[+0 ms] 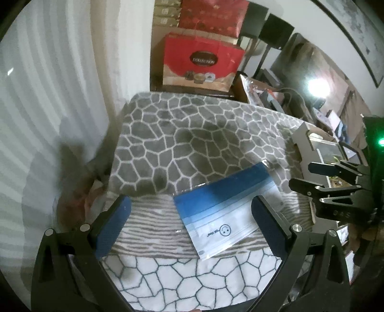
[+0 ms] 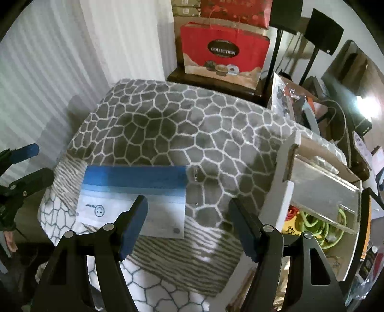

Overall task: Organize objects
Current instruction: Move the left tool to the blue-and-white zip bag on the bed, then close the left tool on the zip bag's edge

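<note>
Flat on a grey blanket [image 1: 192,134] with a white cobblestone pattern: a zip-top plastic bag [image 1: 223,216], blue band along its seal edge fading to pale stripes, then clear white. Printed near the bag's lower part, a small smiley face in a circle beside a short word too small to read. Same bag in the right wrist view [image 2: 134,199], seal edge away from the camera, smiley near its left end, a small round grey mark at its lower right corner.

Left gripper [image 1: 192,223] hanging above the bag's near side, jaws spread wide, blue pads clear of the plastic, nothing clamped; right finger crossing over the bag's right edge in the picture. Right gripper [image 2: 189,223] poised over the bag's right end, jaws apart, nothing between them but blanket and the bag's corner; contact with the bag not discernible.

Beyond the bag, past the blanket's far edge, on a dark wooden stand: a red paper gift bag [image 2: 225,52] marked "COLLECTION" in a dark oval, with pictured chocolates below the lettering. Above it, a red patterned box [image 1: 213,16]. Right of the bag, at the blanket's edge: an open white cardboard box [image 2: 316,182] with green cord [image 2: 319,225] coiled inside.
</note>
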`<control>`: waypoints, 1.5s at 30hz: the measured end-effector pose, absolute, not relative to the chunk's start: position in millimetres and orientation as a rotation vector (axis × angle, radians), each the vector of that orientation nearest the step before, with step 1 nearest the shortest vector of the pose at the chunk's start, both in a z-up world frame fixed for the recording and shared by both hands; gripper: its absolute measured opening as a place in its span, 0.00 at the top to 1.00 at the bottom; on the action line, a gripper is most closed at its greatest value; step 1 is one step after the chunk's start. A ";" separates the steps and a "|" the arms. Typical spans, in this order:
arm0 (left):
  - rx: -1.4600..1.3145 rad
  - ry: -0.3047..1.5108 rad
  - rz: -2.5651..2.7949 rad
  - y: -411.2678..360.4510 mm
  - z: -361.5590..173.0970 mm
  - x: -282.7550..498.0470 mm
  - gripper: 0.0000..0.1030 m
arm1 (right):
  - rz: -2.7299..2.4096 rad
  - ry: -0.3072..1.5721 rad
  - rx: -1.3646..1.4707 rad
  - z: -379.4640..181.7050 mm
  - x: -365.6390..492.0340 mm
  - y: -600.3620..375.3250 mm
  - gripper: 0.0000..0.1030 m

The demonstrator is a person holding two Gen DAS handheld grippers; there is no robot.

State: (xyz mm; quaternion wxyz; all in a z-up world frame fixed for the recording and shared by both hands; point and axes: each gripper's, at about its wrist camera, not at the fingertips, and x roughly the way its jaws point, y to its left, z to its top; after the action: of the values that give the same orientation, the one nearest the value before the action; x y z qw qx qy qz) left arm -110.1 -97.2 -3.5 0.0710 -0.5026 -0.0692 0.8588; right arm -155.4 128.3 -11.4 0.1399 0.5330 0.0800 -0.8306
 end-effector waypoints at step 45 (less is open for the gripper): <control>-1.660 -0.553 2.254 -93.3 -73.2 -124.4 0.96 | -2.240 0.097 1.707 -58.6 -178.6 115.3 0.96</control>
State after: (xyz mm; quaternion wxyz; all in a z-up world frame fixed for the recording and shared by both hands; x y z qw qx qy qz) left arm -124.4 -93.3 -73.2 0.1438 -0.5758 -0.1916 0.7817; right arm -178.6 115.3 -58.6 0.1609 0.5979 0.0340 -0.7845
